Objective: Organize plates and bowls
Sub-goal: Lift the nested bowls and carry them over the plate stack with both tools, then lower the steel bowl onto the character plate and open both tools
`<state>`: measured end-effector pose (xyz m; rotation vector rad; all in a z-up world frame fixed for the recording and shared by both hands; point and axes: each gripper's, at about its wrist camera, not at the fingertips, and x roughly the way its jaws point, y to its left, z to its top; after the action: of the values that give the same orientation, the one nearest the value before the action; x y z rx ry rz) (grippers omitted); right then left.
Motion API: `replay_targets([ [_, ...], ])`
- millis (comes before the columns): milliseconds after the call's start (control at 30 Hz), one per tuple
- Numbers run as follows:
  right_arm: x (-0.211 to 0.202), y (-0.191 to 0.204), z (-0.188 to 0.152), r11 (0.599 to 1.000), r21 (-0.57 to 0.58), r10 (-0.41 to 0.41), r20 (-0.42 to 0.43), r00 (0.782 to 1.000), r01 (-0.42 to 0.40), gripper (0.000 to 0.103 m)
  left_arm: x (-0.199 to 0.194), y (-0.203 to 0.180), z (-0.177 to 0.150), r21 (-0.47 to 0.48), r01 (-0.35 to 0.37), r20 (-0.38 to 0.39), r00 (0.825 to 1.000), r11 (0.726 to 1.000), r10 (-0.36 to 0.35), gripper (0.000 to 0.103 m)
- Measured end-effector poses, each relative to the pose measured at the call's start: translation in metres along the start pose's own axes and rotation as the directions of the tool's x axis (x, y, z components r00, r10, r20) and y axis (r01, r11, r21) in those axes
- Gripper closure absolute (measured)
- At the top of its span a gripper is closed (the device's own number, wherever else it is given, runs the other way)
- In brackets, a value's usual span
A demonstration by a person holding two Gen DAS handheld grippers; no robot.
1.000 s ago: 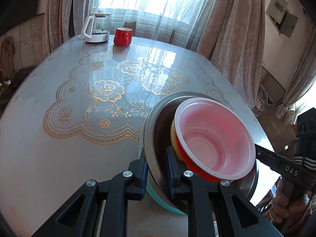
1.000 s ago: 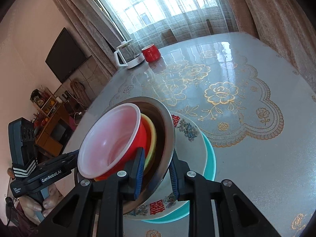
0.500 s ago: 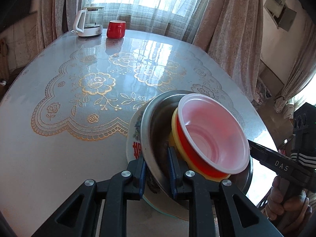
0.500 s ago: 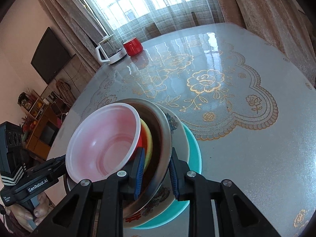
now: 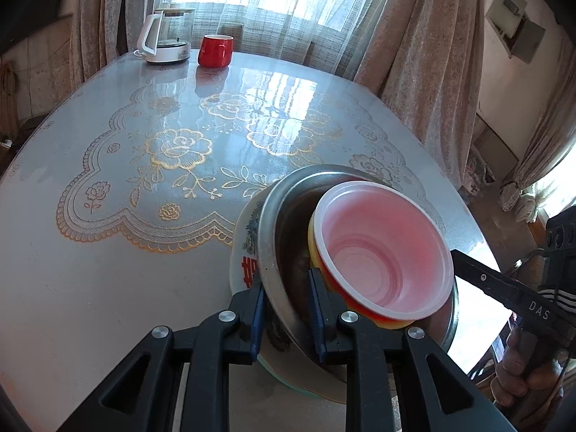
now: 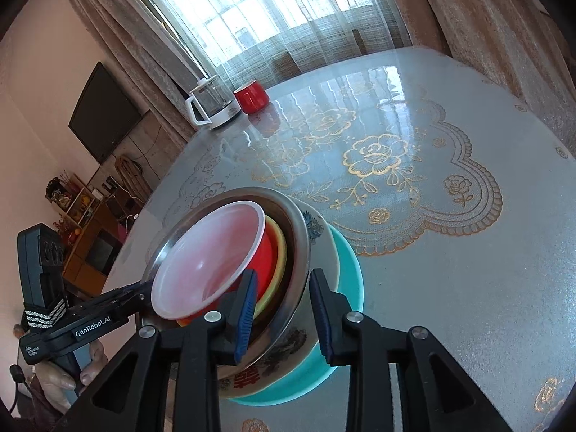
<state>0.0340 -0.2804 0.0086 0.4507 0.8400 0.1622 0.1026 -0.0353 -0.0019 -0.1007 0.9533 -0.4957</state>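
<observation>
Left wrist view: my left hand-held gripper and right hand-held gripper are both opening around the steel bowl rim, stacked on plates at the worktop near edge. I'd back out straight, avoiding nudging it.

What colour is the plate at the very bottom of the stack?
Teal. The bottom plate shows best in the right wrist view, its rim peeking out beneath the patterned white plate.

**Stack at near table edge**

Nested at near edge of round glass-topped table: red plastic bowl in yellow bowl, in steel bowl, on printed white plate, on teal plate. Far edge: white-based glass kettle, red mug beside it.
</observation>
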Motion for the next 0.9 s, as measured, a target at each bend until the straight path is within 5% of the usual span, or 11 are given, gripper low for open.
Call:
replay_targets([
  [333, -0.034, -0.013, -0.007, 0.999, 0.037, 0.027, 0.073, 0.997, -0.030, 0.073, -0.028, 0.007, 0.001, -0.017, 0.053, 0.067, 0.996, 0.998, -0.052, 0.077],
  [533, -0.034, -0.030, -0.017, 0.997, 0.080, 0.001, 0.042, 0.999, -0.004, 0.073, -0.050, 0.022, 0.001, -0.037, 0.052, 0.127, 0.991, 0.998, -0.047, 0.077],
  [900, -0.006, -0.029, -0.035, 0.990, 0.124, 0.069, -0.057, 0.996, -0.062, 0.073, -0.022, 0.037, -0.018, -0.073, 0.035, 0.041, 0.999, 0.997, -0.032, 0.078],
])
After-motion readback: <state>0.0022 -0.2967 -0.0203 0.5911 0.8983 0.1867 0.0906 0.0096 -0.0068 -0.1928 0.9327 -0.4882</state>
